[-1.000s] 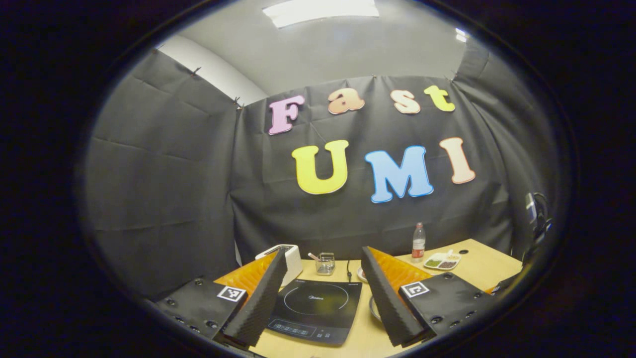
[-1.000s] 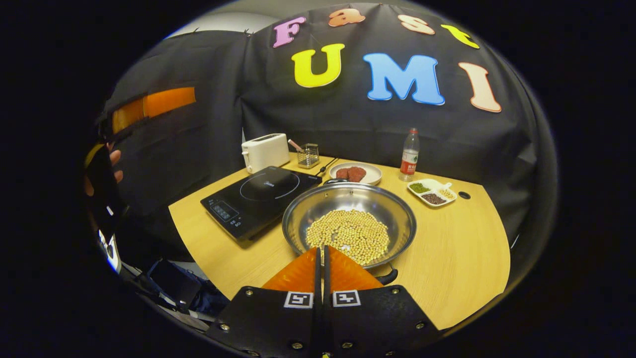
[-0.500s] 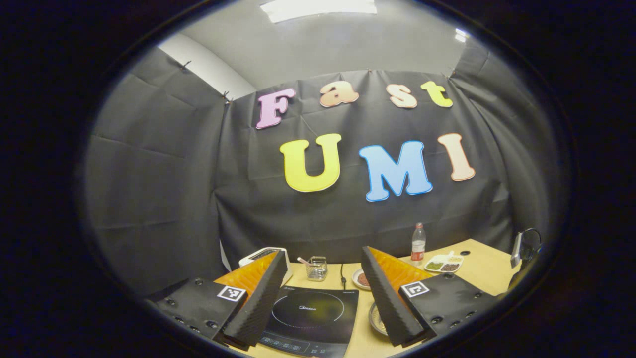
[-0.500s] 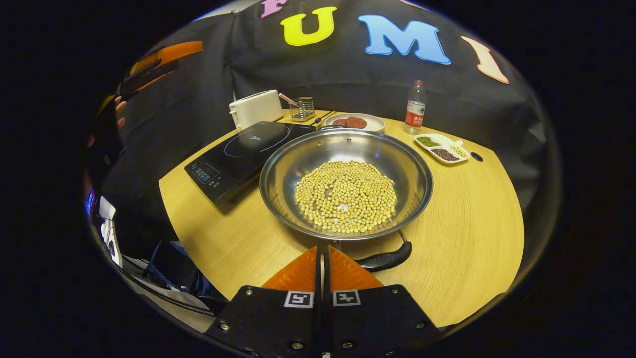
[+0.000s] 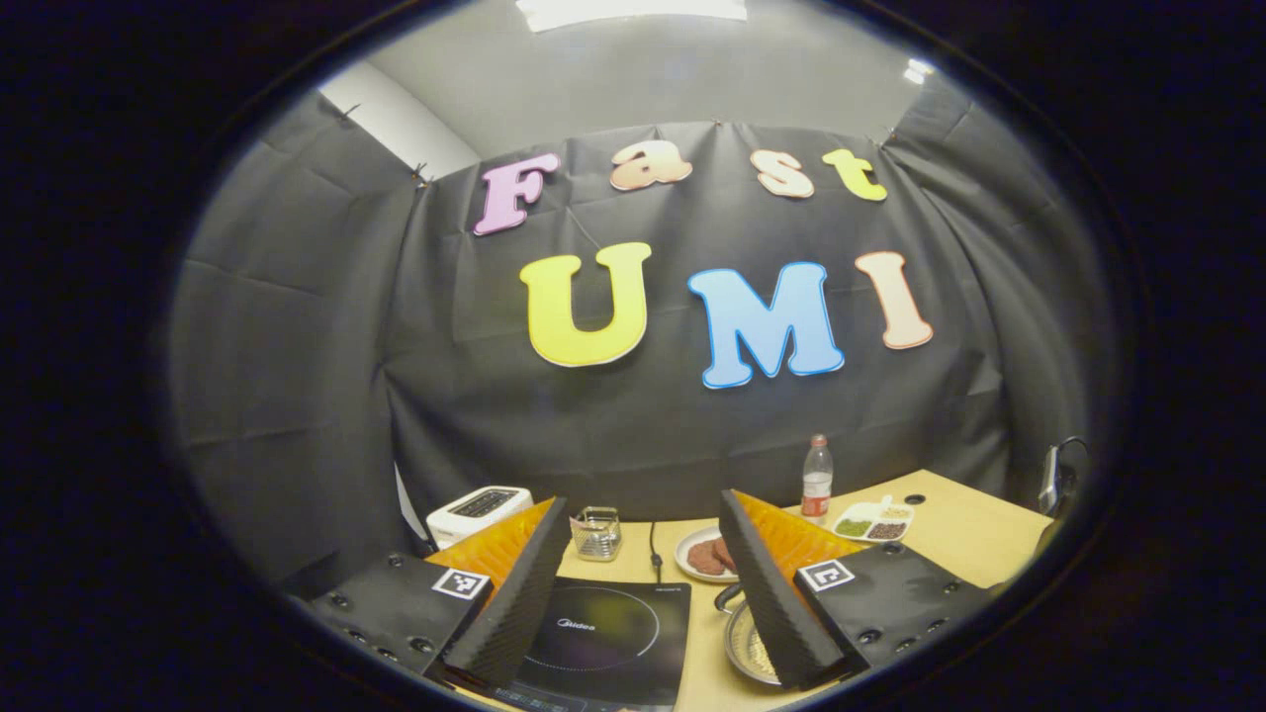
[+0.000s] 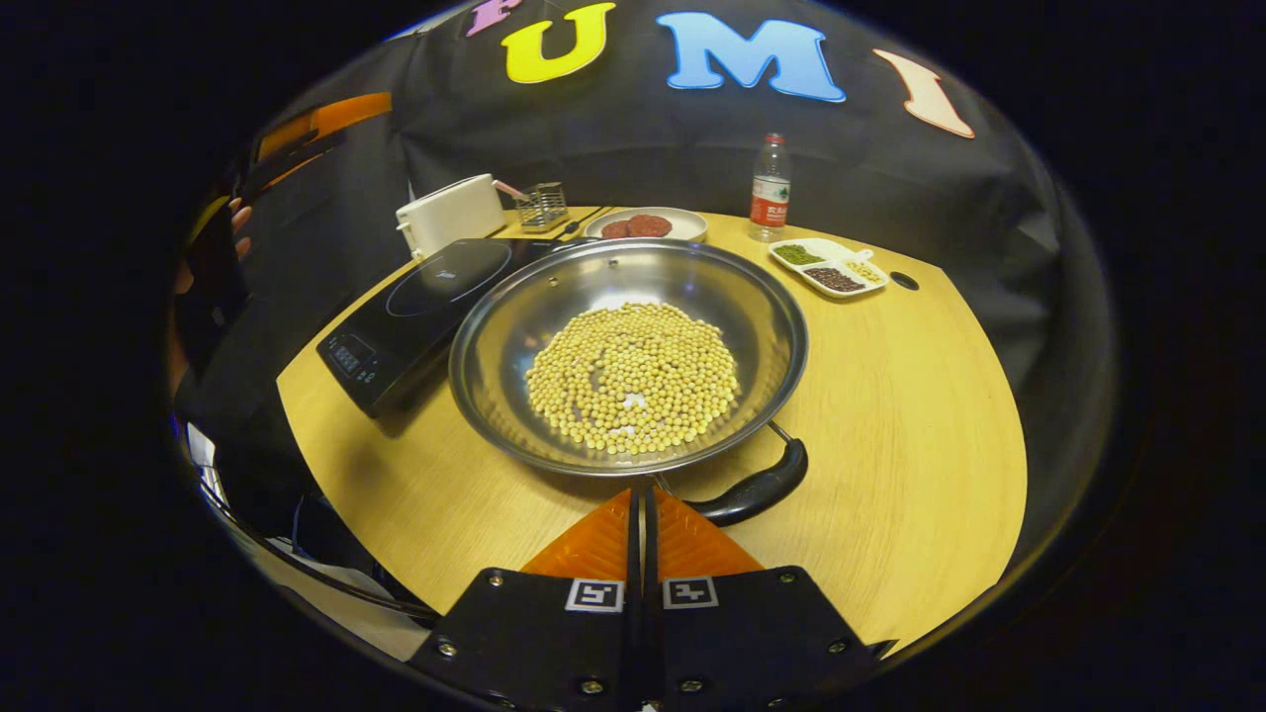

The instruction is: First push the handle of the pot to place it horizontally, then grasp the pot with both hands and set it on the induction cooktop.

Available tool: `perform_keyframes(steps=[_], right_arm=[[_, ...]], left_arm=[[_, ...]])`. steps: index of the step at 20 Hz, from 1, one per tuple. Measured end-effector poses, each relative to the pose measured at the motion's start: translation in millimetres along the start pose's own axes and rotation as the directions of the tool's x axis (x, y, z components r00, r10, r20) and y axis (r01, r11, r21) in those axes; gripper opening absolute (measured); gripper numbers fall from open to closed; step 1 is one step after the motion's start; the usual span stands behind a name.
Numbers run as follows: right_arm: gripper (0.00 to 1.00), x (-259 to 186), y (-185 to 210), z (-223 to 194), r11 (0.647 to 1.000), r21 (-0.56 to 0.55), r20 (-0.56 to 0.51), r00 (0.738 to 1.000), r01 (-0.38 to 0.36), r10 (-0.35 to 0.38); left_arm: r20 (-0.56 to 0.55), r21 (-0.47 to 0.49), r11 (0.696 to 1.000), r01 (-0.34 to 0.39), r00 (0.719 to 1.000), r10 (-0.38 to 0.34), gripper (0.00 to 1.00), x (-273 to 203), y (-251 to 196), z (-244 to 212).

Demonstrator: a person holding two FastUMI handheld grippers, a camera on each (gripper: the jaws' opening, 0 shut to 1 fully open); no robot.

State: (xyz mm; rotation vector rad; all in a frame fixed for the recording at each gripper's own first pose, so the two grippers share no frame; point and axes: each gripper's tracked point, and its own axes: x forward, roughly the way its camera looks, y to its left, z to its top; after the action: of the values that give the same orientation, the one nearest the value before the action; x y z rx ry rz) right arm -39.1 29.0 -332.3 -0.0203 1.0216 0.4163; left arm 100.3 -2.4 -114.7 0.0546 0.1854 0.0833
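Clenched right gripper [image 6: 641, 494] should nudge the pot [image 6: 628, 356] handle [image 6: 749, 489] sideways, low and gently; left gripper [image 5: 643, 583] waits released

Black cloth wall [image 5: 297, 346] hung pinned around the booth, creased. Grey ceiling [image 5: 643, 79] above carried a bright light panel [image 5: 633, 8]; a white wall strip [image 5: 396, 124] showed at upper left. Light wood table [image 6: 890, 396] with rounded edge and a small dark hole [image 6: 903, 281] near the far right.
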Motion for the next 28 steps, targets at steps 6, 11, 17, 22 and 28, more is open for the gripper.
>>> perform_keyframes(steps=[6, 11, 17, 22, 28], right_arm=[[0.00, 9, -47, 14, 0.987, 0.093, -0.002, 0.991, 0.132, -0.132], [0.00, 19, -85, 32, 0.962, 0.147, 0.005, 0.972, 0.230, -0.234], [0.00, 33, -115, 55, 0.924, 0.198, 0.031, 0.940, 0.327, -0.339], [0.13, 10, -122, 78, 0.892, 0.302, 0.137, 0.911, 0.336, -0.389], [1.00, 8, -123, 92, 0.877, 0.334, 0.218, 0.877, 0.346, -0.429]], left_arm=[[-0.055, 0.007, 0.999, 0.046, 0.997, -0.045, 0.98, 22, -7, -33], [-0.108, 0.007, 0.996, 0.085, 0.991, -0.084, 1.00, 34, -12, -61], [-0.179, -0.019, 0.988, 0.155, 0.971, -0.156, 0.95, 41, -33, -99], [-0.258, -0.043, 0.979, 0.202, 0.944, -0.206, 0.98, 46, -56, -137], [-0.375, -0.102, 0.961, 0.257, 0.885, -0.277, 0.98, 56, -89, -184]])
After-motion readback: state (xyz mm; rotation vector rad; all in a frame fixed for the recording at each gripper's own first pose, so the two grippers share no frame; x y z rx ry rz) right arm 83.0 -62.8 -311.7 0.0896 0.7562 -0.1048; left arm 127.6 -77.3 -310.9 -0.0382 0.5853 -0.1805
